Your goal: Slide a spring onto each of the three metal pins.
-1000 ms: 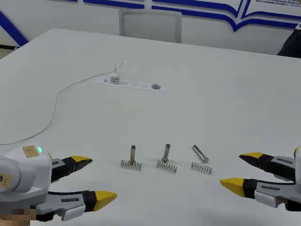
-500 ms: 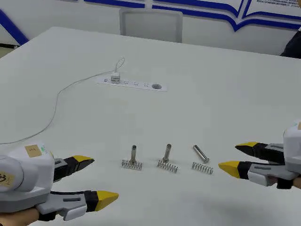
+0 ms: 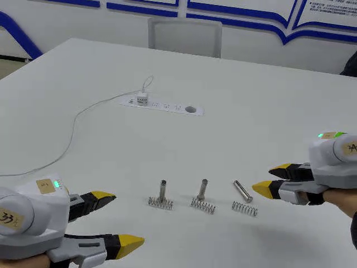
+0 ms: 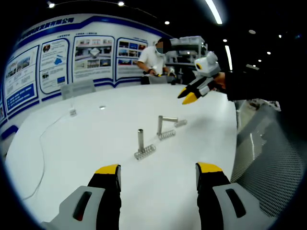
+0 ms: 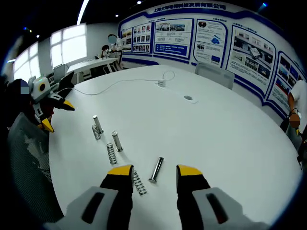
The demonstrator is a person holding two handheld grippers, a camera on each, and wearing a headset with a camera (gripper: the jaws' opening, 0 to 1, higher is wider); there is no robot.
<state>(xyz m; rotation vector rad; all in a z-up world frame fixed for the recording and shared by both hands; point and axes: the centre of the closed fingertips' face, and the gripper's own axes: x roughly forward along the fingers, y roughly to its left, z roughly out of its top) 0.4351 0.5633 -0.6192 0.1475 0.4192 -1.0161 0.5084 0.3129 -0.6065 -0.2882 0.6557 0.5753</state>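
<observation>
Three metal pins are on the white table (image 3: 240,111). The left pin (image 3: 163,188) and middle pin (image 3: 203,190) stand upright; the right pin (image 3: 242,191) lies flat. One spring lies in front of each: left spring (image 3: 160,202), middle spring (image 3: 203,207), right spring (image 3: 244,209). My right gripper (image 3: 266,177) hovers open just right of the lying pin (image 5: 156,169), which sits between its fingertips in the right gripper view, with a spring (image 5: 138,182) beside it. My left gripper (image 3: 120,219) stays open and empty at the lower left, facing the upright pin (image 4: 140,139).
A white power strip (image 3: 162,105) with a plug (image 3: 143,100) and a thin cable (image 3: 83,111) lies farther back on the table. A grey chair (image 3: 184,36) stands at the far edge. A person (image 4: 153,57) stands at another bench.
My right gripper has moved up and left, close to the lying right pin, with its fingers closer together. The left gripper has stayed put. The head camera has shifted slightly.
</observation>
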